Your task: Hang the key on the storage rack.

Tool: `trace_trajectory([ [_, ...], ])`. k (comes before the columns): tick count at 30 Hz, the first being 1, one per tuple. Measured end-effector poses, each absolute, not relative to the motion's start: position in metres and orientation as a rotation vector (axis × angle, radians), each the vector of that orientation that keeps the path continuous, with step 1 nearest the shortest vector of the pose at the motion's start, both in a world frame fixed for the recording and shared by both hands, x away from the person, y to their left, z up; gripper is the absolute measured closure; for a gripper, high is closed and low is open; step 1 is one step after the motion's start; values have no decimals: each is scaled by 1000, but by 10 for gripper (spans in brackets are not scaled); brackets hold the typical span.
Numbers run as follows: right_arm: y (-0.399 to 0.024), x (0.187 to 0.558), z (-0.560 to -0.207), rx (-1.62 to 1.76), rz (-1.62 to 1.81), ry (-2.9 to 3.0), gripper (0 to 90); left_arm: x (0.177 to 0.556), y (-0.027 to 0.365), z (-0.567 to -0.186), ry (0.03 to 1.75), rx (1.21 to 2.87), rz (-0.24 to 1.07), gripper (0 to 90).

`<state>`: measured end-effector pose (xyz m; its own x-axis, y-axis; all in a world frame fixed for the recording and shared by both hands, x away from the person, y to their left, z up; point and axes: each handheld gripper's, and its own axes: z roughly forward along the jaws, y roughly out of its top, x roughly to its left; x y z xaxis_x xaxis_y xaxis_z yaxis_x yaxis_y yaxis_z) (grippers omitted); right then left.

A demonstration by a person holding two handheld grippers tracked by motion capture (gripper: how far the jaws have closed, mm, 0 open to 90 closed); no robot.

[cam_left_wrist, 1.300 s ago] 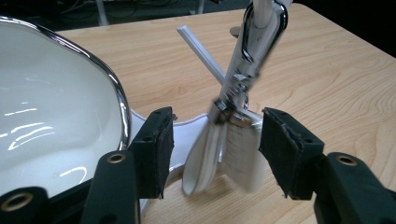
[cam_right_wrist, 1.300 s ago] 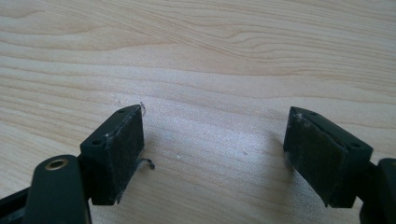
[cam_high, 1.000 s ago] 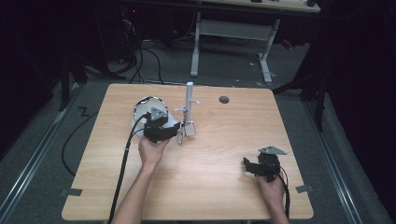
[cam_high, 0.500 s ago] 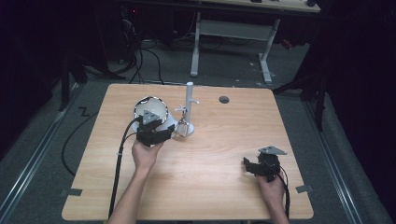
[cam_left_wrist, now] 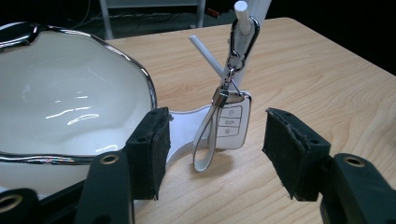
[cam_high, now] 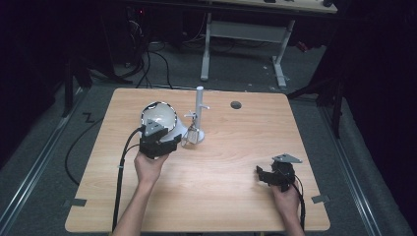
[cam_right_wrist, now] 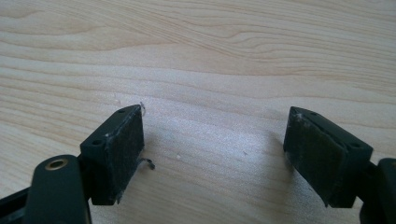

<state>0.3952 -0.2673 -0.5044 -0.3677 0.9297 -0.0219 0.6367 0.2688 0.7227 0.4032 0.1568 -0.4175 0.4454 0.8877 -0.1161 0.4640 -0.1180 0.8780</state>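
My left gripper (cam_left_wrist: 212,156), jaws spread and empty, faces the car key fob (cam_left_wrist: 231,126) hanging from the white peg stand (cam_high: 198,114): light, hard, slippery; I'd pinch its flat faces.

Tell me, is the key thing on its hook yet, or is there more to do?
Looks mostly done: the car key fob already hangs by its clip from a peg of the white stand, beside the white bowl. In hand: nothing. The left gripper is open just in front of the fob, not touching it. The right gripper rests open over bare table. Probably all that is left is pulling the left gripper away.
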Motion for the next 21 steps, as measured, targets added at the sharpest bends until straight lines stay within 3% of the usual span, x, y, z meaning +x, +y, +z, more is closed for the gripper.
trace_trajectory([
  [21,-267,395,-504,1413,879,2099,203,383,173,-421,1180,1698,557,415],
])
